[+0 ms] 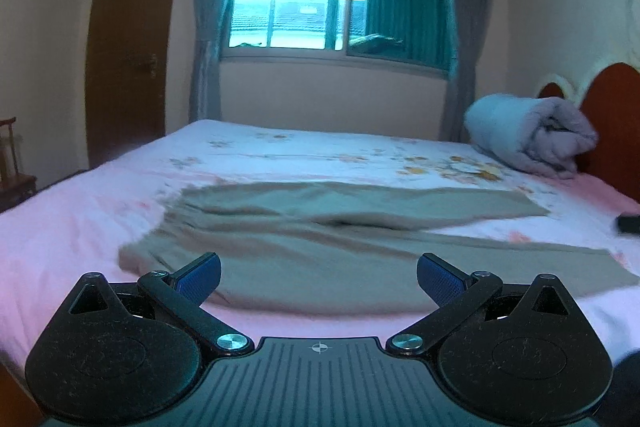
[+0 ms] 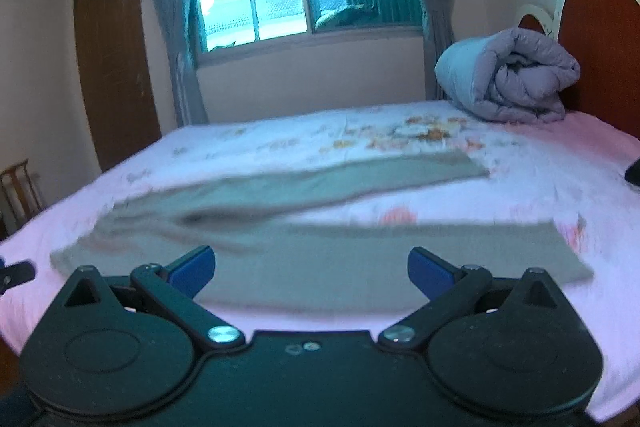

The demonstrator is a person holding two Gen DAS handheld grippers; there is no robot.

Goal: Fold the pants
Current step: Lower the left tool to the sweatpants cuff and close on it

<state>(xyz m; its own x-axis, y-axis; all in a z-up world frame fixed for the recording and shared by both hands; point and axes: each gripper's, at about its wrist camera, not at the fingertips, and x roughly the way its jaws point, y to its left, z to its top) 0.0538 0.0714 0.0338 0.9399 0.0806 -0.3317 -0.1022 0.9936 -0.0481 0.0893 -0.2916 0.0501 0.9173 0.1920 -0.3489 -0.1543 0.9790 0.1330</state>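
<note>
Khaki pants (image 1: 320,247) lie spread flat on the pink bed sheet (image 1: 60,227), waistband at the left, both legs stretching right and splayed apart. My left gripper (image 1: 319,277) is open and empty, hovering just above the near edge of the pants by the waist end. My right gripper (image 2: 311,271) is open and empty, hovering over the near leg of the pants (image 2: 320,255). The tip of the left gripper shows at the left edge of the right wrist view (image 2: 14,273).
A rolled grey quilt (image 1: 532,135) lies at the headboard end, seen too in the right wrist view (image 2: 508,75). A dark flat object (image 1: 629,223) lies on the sheet at the right. A wooden chair (image 1: 14,163) stands left of the bed. Window and door behind.
</note>
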